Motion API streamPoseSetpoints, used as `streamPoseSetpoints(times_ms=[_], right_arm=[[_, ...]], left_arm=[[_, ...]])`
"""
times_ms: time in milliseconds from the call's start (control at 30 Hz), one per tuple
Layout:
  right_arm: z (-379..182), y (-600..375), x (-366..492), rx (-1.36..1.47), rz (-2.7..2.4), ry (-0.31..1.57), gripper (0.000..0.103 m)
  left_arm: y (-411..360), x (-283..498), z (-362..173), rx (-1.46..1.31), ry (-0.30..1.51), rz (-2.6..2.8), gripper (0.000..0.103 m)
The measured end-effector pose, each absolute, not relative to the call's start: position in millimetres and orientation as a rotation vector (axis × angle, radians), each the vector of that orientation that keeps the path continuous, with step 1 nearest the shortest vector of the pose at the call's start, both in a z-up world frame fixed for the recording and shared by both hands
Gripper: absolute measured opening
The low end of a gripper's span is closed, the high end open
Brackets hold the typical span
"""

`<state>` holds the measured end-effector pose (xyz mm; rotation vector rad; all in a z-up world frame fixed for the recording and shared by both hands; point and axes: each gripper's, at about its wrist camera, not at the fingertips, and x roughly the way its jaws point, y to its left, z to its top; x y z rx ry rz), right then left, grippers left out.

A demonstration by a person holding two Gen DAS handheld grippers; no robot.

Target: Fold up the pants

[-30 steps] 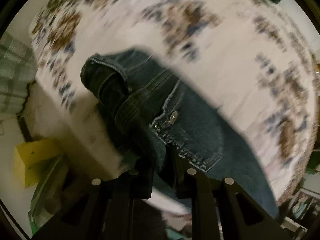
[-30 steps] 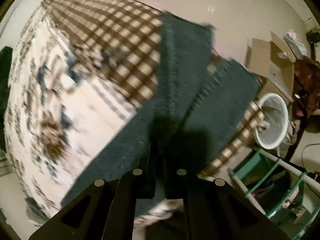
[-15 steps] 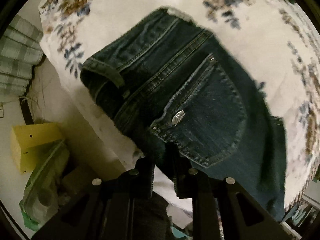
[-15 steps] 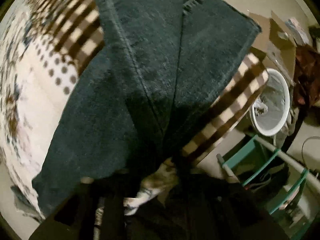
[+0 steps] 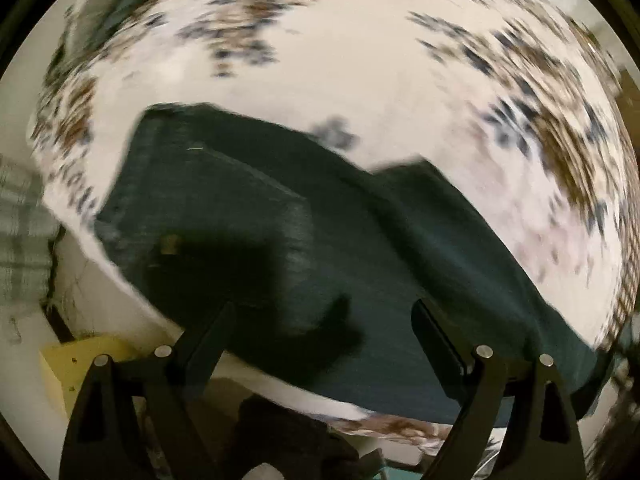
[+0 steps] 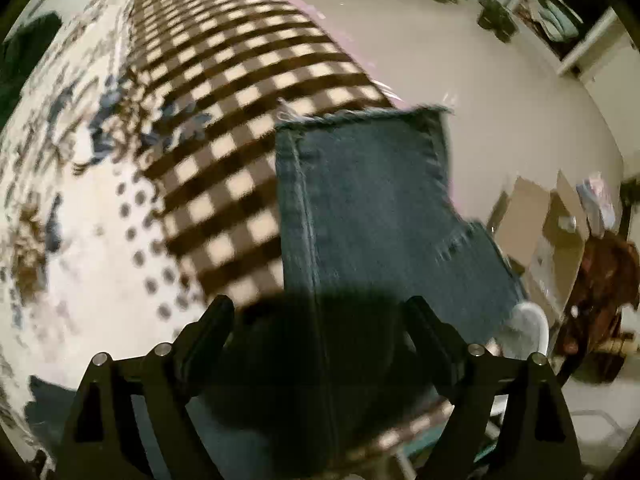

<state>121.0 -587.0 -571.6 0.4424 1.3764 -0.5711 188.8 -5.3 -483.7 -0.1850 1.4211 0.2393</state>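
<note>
Pants point(image 5: 320, 240) flat (both claws spread)

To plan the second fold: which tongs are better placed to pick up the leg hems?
Probably the right tongs: open, above the jeans, hems straight ahead. The left tongs, also open, face the folded end.
</note>
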Motion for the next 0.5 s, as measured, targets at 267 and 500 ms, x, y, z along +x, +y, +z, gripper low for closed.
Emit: streamPoseSetpoints(times_ms=[267,500], right_arm=[[-567.3,-639.4,76.5,0.48,-0.763,1.327,0.012],[-585.8,-724.9,-37.8,0.933,-0.868,1.286,0.038]], left_arm=[[-75.1,185.9,-499.2,-0.026,1.447,0.086,0.09],[-85.0,178.5,-515.2,0.008,1.492,0.039,0.09]])
